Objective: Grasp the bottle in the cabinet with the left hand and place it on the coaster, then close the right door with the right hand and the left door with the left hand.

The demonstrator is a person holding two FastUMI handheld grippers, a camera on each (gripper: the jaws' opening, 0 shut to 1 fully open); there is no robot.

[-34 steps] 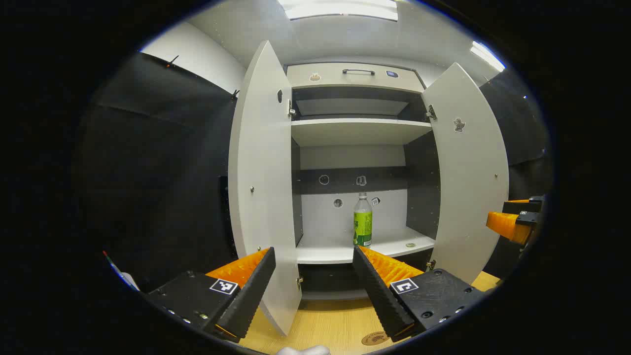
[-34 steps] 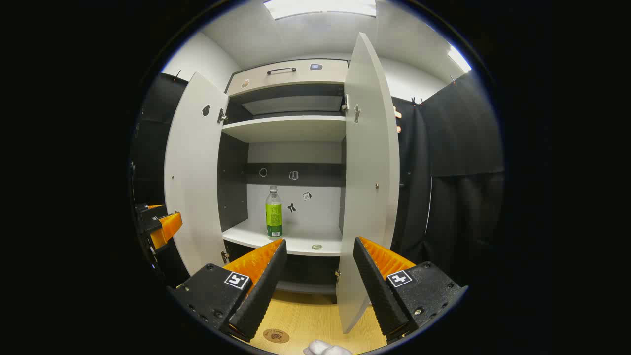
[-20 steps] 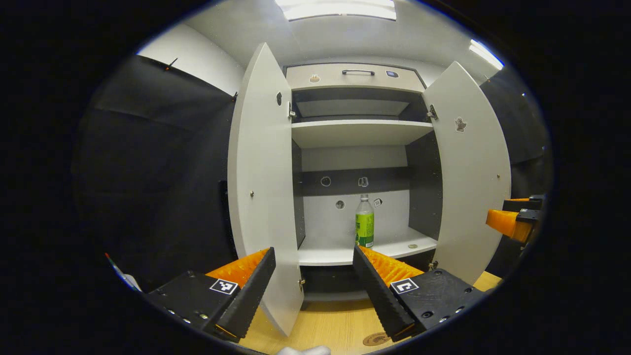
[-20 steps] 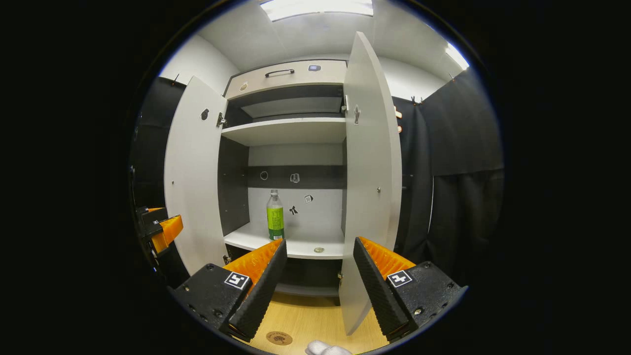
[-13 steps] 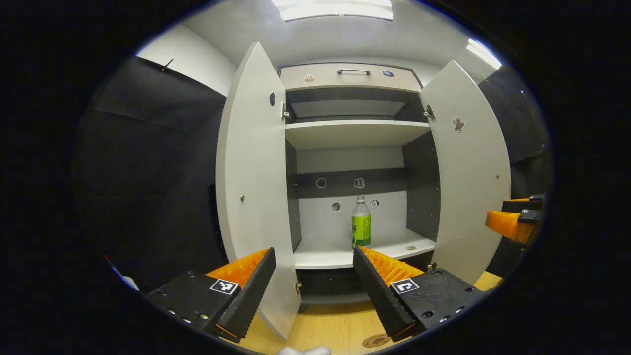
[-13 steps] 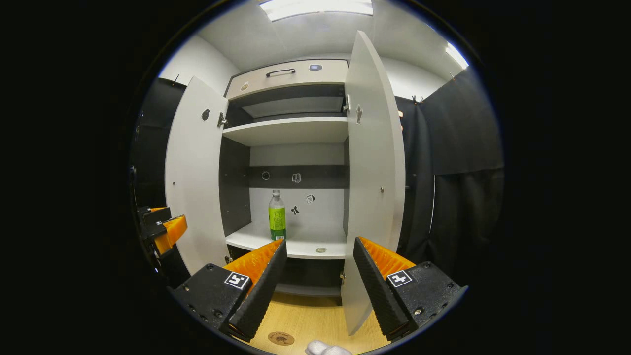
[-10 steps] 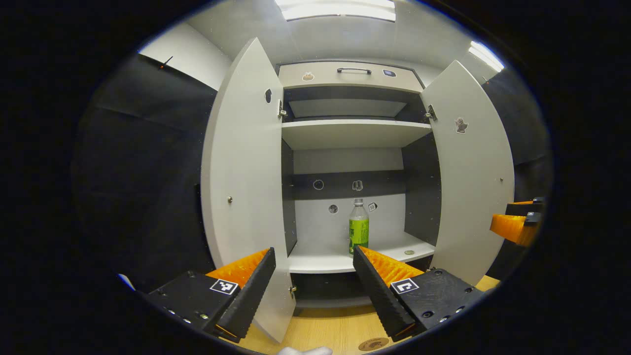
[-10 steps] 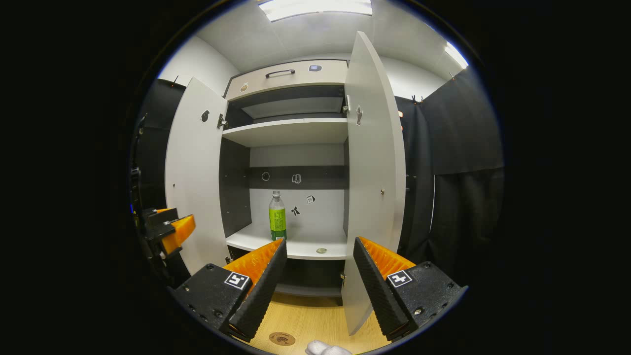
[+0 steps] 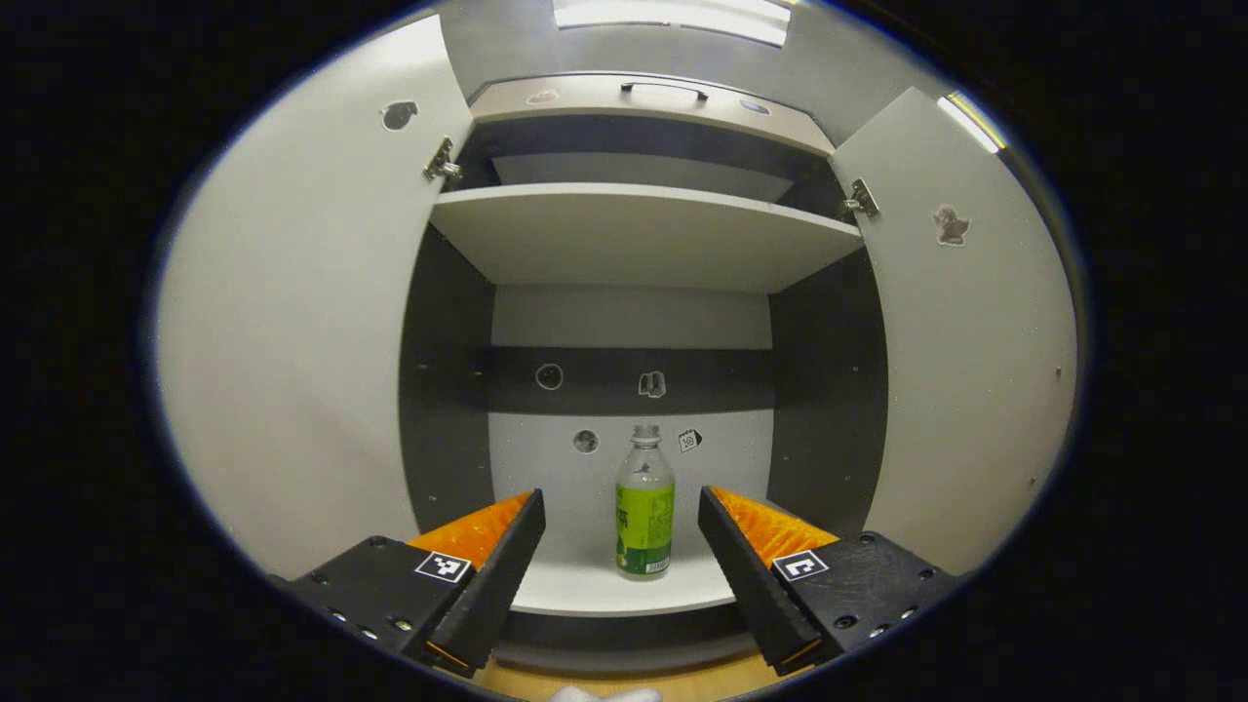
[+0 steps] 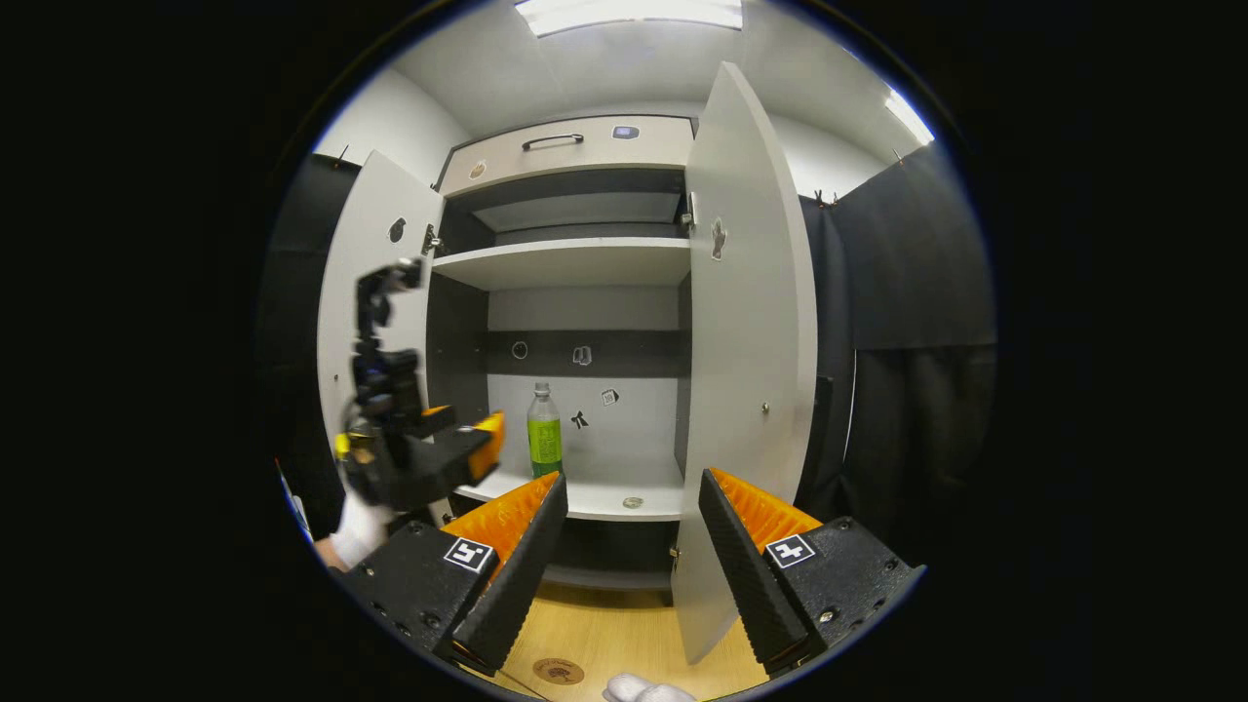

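A clear bottle [image 9: 644, 517] with a green label stands upright on the cabinet's lower shelf [image 9: 585, 597], seen as the bottle [image 10: 544, 429] from the right gripper view too. My left gripper [image 9: 620, 495] is open at the shelf's front, with the bottle farther back, in line with the gap between its fingers and untouched. From the right gripper view, the left gripper [image 10: 466, 450] hangs just left of the bottle, held by a gloved hand [image 10: 359, 526]. My right gripper [image 10: 632, 480] is open and holds nothing, back over the wooden table. A round coaster [image 10: 558, 671] lies on the table below it.
Both cabinet doors stand wide open: the left door [image 9: 292, 341] and the right door [image 9: 975, 341], whose edge [image 10: 746, 341] faces the right gripper. An upper shelf [image 9: 634, 229] spans overhead. A small round disc [image 10: 633, 503] lies near the lower shelf's front.
The left gripper has moved forward between the open doors, up to the lower shelf, so the bottle looks larger and centred. The right gripper has barely moved.
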